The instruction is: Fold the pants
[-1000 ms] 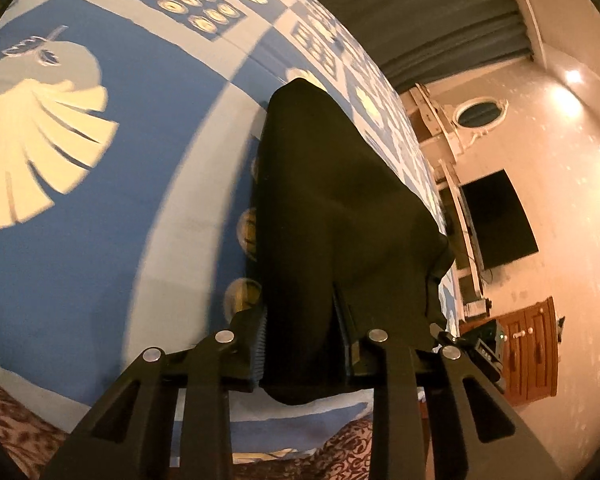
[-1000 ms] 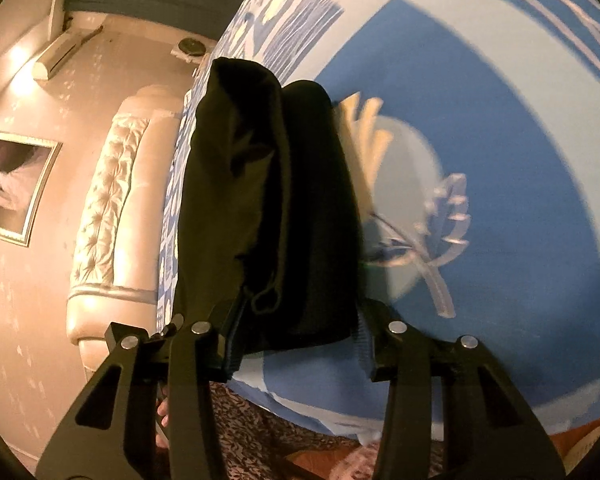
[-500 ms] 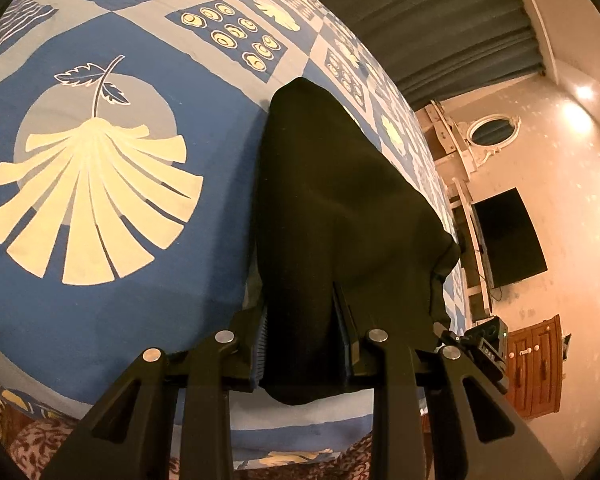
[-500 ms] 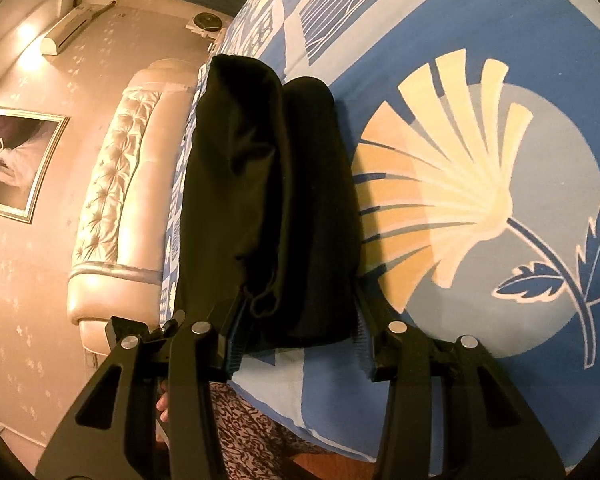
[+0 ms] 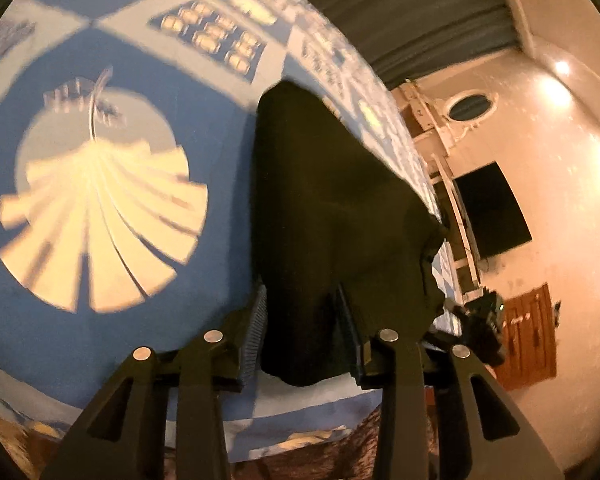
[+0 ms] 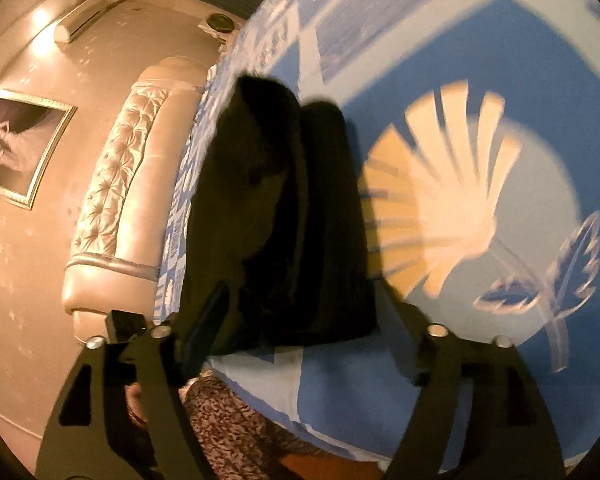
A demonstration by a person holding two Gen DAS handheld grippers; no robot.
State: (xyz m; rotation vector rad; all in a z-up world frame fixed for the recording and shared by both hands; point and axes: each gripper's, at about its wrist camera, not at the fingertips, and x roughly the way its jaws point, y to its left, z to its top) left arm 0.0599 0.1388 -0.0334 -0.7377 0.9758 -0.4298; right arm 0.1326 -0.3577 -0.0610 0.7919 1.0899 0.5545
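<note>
The black pants lie folded in a narrow stack on the blue patterned bedspread. In the left wrist view my left gripper is shut on the near end of the pants, the cloth bulging between its fingers. In the right wrist view the pants stretch away from me as two dark layers. My right gripper is open, its fingers spread wide on either side of the near end of the pants, apart from the cloth. The view is blurred by motion.
A padded cream headboard and a framed picture are left of the bed. A wall TV, a white shelf and a wooden cabinet stand on the right. A leopard-print cloth lies below the bed edge.
My right gripper has opened wide and let go of the pants. My left gripper still holds its end. Both views shifted across the bedspread pattern.
</note>
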